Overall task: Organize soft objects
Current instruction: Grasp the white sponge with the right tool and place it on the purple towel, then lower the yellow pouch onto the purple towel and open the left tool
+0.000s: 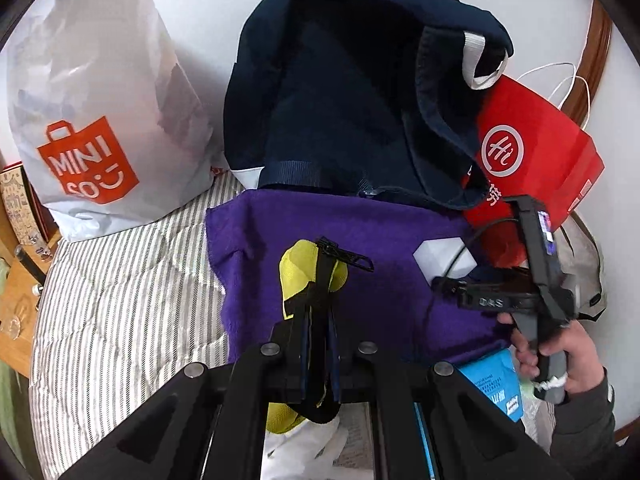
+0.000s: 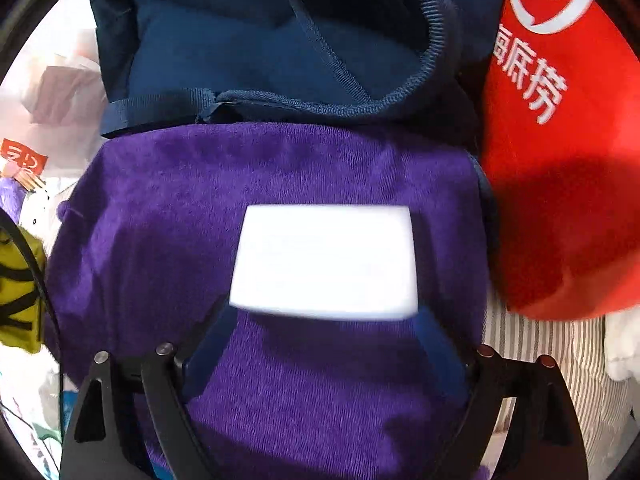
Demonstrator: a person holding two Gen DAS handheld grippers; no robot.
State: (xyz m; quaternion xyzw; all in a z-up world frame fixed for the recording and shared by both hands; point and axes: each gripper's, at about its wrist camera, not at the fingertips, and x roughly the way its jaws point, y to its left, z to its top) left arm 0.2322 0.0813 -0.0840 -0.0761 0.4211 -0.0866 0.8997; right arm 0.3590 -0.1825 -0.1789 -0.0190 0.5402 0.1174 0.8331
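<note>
1. The white sponge block (image 2: 325, 262), smooth, rectangular and blurred at its near edge, sits on one purple plush cloth (image 2: 260, 184) just in front of the navy backpack's (image 2: 256, 40) open mouth.
2. The right gripper (image 2: 325, 316) stands over it with jaws spread wide, one blue pad at each near corner of the block (whether the pads press on it cannot be told).
3. The left gripper (image 1: 318, 280) is closed tight on a yellow mesh pouch (image 1: 298, 268) with black trim and a black clip, held above the purple cloth's left part.
4. Count: one white block, one yellow pouch, one purple cloth, one backpack.
5. Two shopping bags flank the backpack: a white plastic Miniso bag (image 1: 100, 80) on the left and a red paper bag (image 1: 536, 148) with white cord handles on the right.
6. Everything rests on a grey-and-white striped bedcover (image 1: 120, 300); a hand (image 1: 560, 348) grips the right gripper's handle.
</note>
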